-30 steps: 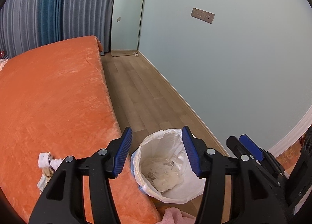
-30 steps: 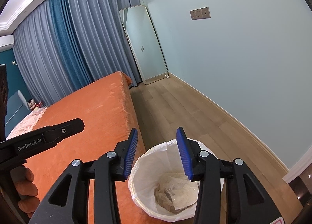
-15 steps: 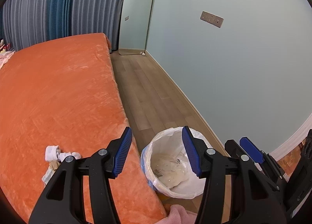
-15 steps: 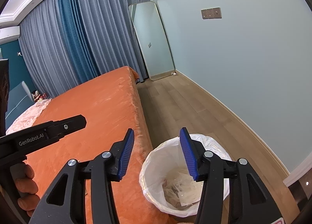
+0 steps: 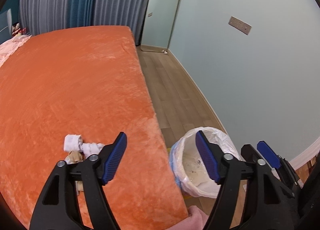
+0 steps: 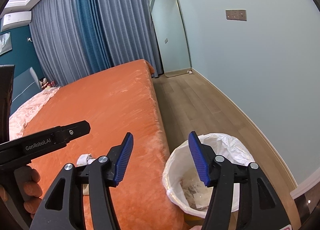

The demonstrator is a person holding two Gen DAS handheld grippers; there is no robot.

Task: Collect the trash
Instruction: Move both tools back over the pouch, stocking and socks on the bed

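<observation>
Both views have swung from the bin (image 5: 202, 162) toward the bed (image 5: 80, 90). Left gripper (image 5: 161, 156) and right gripper (image 6: 160, 156) are opening, nothing held. Crumpled tissues (image 5: 80, 146) lie near the bed edge, likely targeted next.

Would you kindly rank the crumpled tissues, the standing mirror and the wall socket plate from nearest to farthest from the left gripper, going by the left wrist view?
1. Crumpled tissues: on the orange bed, just left of the left gripper, whose empty jaws are opening.
2. Wall socket plate: up on the right-hand wall, partway along.
3. Standing mirror: leaning at the far end of the floor.
</observation>
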